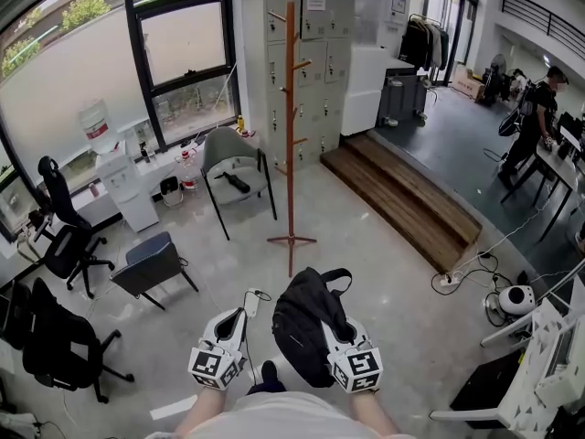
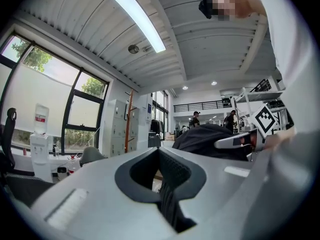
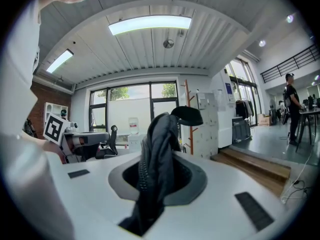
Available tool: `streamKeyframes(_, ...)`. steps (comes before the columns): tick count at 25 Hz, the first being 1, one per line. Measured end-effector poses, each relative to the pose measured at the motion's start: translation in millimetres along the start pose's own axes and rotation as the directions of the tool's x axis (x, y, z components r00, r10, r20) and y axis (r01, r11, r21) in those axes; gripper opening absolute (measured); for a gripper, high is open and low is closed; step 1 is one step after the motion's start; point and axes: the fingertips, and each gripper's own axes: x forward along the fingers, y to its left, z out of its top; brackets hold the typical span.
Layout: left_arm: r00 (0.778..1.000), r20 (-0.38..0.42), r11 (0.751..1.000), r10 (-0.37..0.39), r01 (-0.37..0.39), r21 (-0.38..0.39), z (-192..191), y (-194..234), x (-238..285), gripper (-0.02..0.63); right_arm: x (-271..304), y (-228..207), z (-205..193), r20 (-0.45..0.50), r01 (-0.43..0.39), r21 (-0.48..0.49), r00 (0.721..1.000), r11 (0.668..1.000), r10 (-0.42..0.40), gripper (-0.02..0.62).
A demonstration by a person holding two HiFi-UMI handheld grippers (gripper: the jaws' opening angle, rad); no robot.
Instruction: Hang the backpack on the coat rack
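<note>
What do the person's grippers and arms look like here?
The left gripper and right gripper match: white-grey moulded two-jaw shells, with dark ribbed pads inside a dark-rimmed cutout. Each carries a white cube printed with black square markers. The person wears a light top.

The pale grey floor (image 1: 384,273) fills most of the head view, with the coat rack (image 1: 291,126) standing on its spread feet just above centre, a grey chair (image 1: 236,167) just left of it and lockers (image 1: 315,71) behind. Toward the left stand a water dispenser (image 1: 123,186), a small blue-grey chair (image 1: 151,263) and two black office chairs (image 1: 64,236), one near the lower left corner. Right of centre a low wooden step (image 1: 402,195) runs diagonally, and below its end lie a power strip (image 1: 448,280), loose cables (image 1: 507,236) and a round white device (image 1: 516,300).
</note>
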Motion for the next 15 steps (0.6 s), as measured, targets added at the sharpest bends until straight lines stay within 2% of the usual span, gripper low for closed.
streamKeyframes(6,1.000,0.008,1.000,-0.014,0.014,-0.001,-3.0,21.8,39.5,0.009,31.7,-21.4,5.3,-0.002,0.013,-0.002,1.000,1.000,-0.013,0.067)
streamKeyframes(9,0.998,0.027,0.999,-0.049,0.049,-0.009,-6.3,38.1,65.1,0.009,60.0,-32.4,6.7,-0.008,0.024,-0.007,1.000,1.000,-0.024,0.067)
streamKeyframes(15,0.996,0.022,0.996,-0.084,0.084,-0.025,-6.8,97.7,127.6,0.009,132.6,-52.8,18.0,-0.013,0.066,-0.007,0.998,0.998,-0.066,0.067)
